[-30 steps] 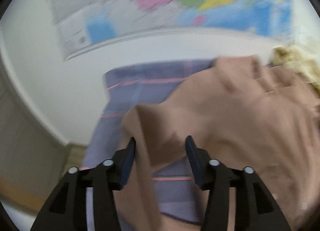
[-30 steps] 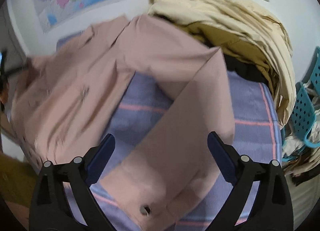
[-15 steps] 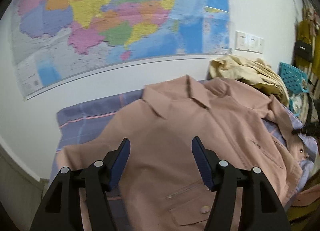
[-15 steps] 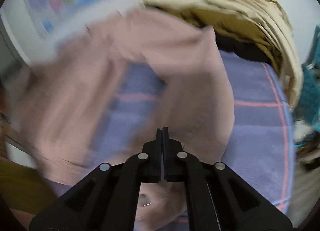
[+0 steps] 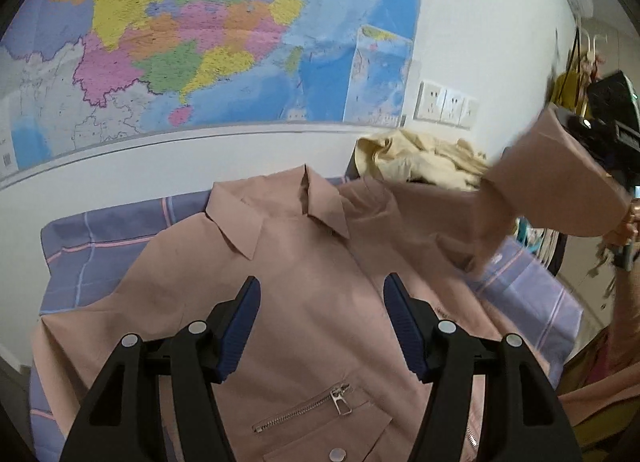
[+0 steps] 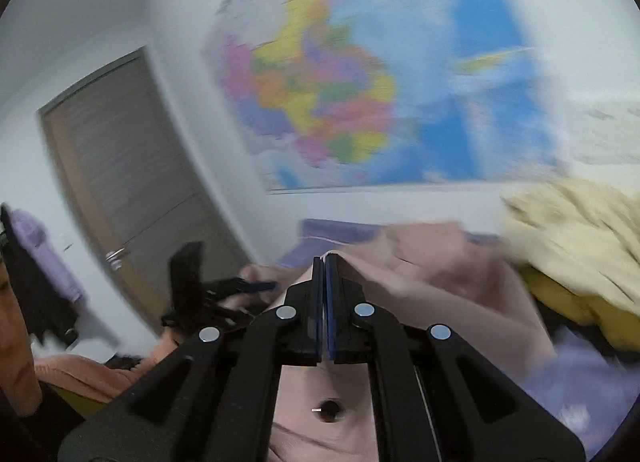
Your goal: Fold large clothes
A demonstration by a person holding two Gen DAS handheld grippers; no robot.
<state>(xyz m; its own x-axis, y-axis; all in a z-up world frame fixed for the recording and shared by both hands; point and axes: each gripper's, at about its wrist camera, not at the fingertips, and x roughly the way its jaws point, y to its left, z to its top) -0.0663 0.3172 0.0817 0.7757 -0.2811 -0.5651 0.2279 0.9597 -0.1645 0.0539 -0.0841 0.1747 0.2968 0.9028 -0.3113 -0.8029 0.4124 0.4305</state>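
Right tool (image 6: 324, 262) pinches the pink jacket's (image 5: 320, 294) sleeve (image 5: 532, 185) aloft; left tool (image 5: 322, 302) hovers open above the jacket's chest.

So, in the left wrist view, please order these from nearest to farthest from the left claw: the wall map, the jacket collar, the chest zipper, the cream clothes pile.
1. Chest zipper: just below the left claw, on the pink jacket.
2. Jacket collar: ahead, upper centre.
3. Cream clothes pile: behind the collar, to the right.
4. Wall map: on the back wall.
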